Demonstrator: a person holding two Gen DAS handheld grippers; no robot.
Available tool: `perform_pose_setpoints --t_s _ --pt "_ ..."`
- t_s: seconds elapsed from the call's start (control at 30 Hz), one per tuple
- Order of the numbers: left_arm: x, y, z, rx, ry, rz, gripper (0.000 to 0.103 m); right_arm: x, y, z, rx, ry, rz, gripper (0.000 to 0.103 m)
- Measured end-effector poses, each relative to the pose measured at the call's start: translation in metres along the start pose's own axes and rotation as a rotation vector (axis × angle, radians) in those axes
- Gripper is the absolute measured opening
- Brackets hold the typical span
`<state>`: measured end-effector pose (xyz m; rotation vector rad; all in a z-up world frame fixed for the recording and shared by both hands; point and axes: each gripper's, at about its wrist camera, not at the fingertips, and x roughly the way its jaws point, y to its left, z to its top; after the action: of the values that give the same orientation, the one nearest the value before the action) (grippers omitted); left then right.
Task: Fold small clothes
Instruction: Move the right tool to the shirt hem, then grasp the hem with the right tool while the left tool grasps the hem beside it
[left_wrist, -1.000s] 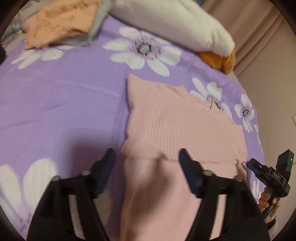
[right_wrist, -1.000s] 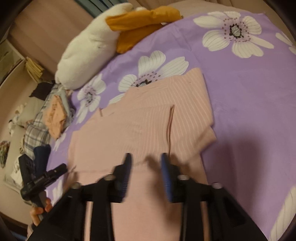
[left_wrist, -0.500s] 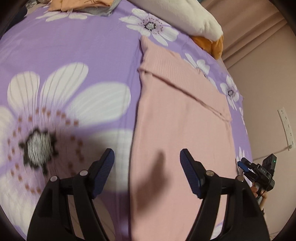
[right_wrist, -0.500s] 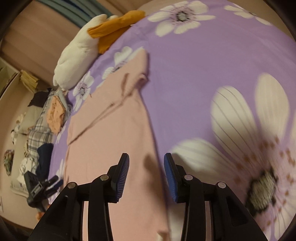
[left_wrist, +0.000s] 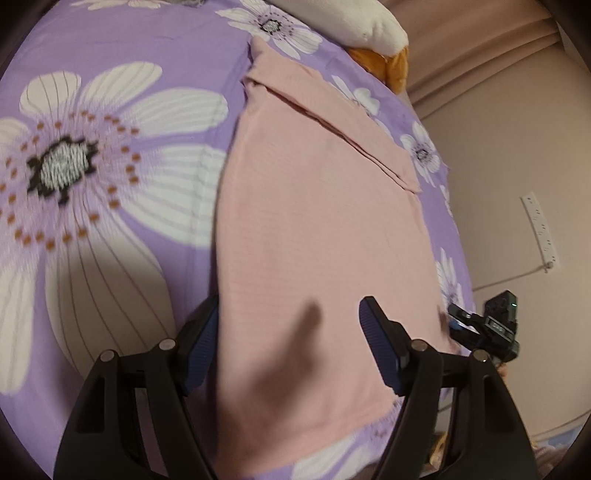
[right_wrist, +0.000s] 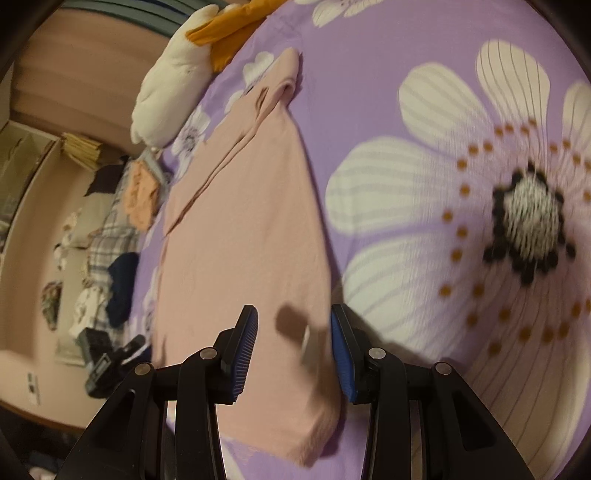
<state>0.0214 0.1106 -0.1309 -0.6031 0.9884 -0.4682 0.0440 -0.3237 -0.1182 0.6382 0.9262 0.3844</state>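
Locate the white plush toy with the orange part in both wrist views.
Left wrist: white plush toy at top edge, right of centre, beyond the pink garment.
Right wrist: white plush toy upper left, beyond the same garment.
Shared landmark: purple flowered bedsheet.

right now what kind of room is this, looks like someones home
Most likely a bedroom in a home. A pink garment lies flat on a purple flowered bedsheet, a white pillow sits at its far end, and more clothes are piled beside the bed.
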Motion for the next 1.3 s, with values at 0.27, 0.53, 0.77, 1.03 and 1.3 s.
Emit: perform_pose_setpoints --t_s 0.27,0.53,0.77,1.03,1.3 --pt "0.007 -0.006 -0.007 -0.015 0.011 -0.072 0.072 0.009 0.003 -0.01 0.011 0.031 0.076 0.039" --pt "0.015 -0.011 0.001 -0.022 -0.001 -0.076 0.064 0.017 0.009 -0.006 0.006 0.022 0.096 0.039" --pt "0.011 -0.004 -0.014 -0.026 0.045 -0.055 0.031 0.011 0.013 -0.018 -0.048 0.067 0.077 0.039" --pt "0.013 -0.011 -0.009 -0.013 0.04 0.004 0.003 0.015 0.028 -0.024 -0.141 0.034 -0.005 0.022" --pt "-0.008 -0.034 0.014 0.028 -0.065 -0.1 0.002 -0.001 0.051 -0.017 -0.22 -0.067 0.077 0.01"
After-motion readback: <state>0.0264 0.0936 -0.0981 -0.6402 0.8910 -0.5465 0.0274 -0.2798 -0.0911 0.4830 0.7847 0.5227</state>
